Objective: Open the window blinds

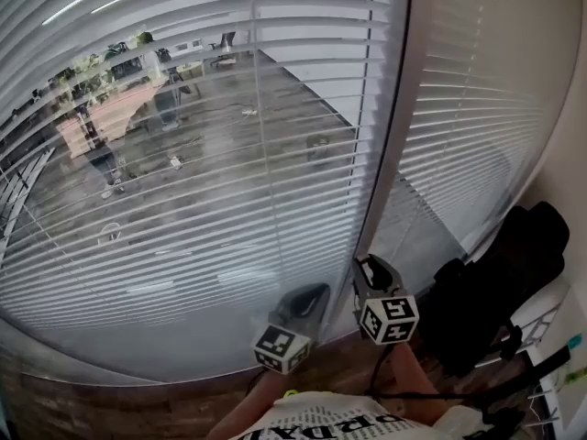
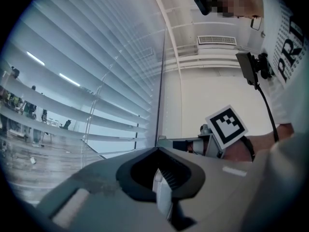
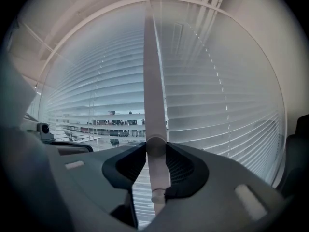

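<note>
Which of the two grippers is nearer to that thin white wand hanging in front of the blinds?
Right. The right gripper has its jaws around the wand; the left gripper sits off to the left of it, not touching the wand.

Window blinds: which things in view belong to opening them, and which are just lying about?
Job:
window blinds
tilt wand, clamped in the right gripper
left gripper

Lying about:
black bag on the right
white frame beside it
</note>
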`<state>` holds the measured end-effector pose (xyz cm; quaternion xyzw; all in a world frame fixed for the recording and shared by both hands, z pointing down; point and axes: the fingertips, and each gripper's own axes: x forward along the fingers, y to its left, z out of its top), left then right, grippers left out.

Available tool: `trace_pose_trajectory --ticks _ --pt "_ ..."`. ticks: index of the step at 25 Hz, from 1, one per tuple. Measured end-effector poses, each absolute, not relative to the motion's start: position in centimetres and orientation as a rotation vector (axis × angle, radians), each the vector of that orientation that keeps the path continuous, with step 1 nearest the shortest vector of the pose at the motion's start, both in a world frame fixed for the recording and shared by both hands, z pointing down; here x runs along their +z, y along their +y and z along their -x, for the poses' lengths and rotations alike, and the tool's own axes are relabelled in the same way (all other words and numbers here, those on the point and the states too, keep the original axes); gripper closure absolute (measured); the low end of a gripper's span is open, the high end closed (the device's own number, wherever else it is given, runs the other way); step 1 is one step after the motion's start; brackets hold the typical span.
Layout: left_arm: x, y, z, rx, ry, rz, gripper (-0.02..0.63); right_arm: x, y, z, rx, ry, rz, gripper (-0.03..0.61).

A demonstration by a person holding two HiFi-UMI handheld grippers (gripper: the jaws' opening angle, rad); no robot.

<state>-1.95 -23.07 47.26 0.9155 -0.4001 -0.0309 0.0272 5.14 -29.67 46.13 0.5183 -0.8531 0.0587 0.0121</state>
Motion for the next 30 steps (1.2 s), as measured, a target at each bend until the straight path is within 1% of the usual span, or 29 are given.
trace_pose_trajectory --ticks 11,30 --pt "46.2 -20.6 2.1 -0.131 -1.199 -2.820 0.621 45.3 -27.7 -3.8 0.144 -2.642 -1.580 0.454" --pt "44.2 -21.1 2.1 -0.140 -1.202 -2.800 0.621 42.9 -28.6 -3.8 0.118 -2.634 -1.561 0.454"
